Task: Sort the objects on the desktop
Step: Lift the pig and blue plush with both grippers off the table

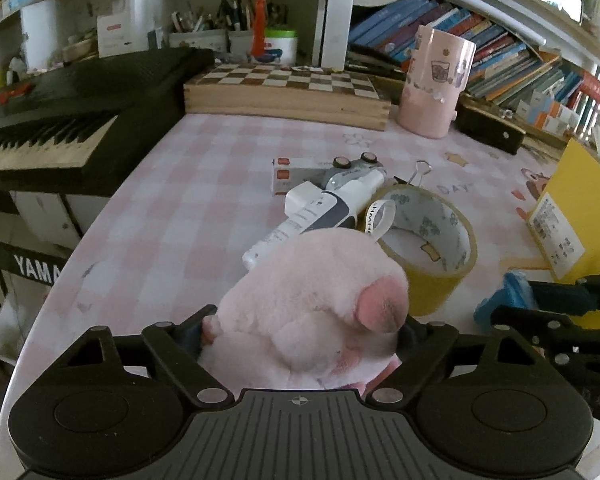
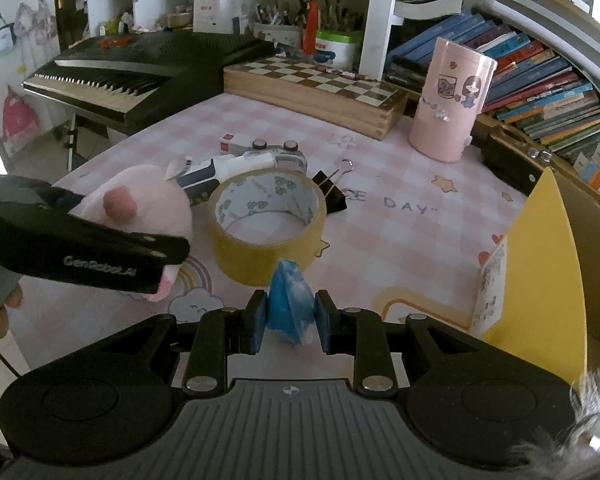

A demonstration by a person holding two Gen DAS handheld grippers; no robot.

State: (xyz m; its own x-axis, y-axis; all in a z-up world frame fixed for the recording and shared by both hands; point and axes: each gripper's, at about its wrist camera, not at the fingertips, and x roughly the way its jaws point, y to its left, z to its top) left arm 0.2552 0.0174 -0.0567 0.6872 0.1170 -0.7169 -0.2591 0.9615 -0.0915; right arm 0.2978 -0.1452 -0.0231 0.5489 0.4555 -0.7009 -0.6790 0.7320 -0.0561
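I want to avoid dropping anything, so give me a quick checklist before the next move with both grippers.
1. Right gripper clamped on the blue crumpled item: ok.
2. Pink plush toy sits between the left gripper fingers: ok.
3. Left pads firmly pressing the plush: cannot tell, the toy hides them.
4. Tape roll clear of the plush: not ok, it lies right beside it.
5. Yellow box open and reachable on the right: ok.
6. Binder clip out of the way behind the tape: ok.
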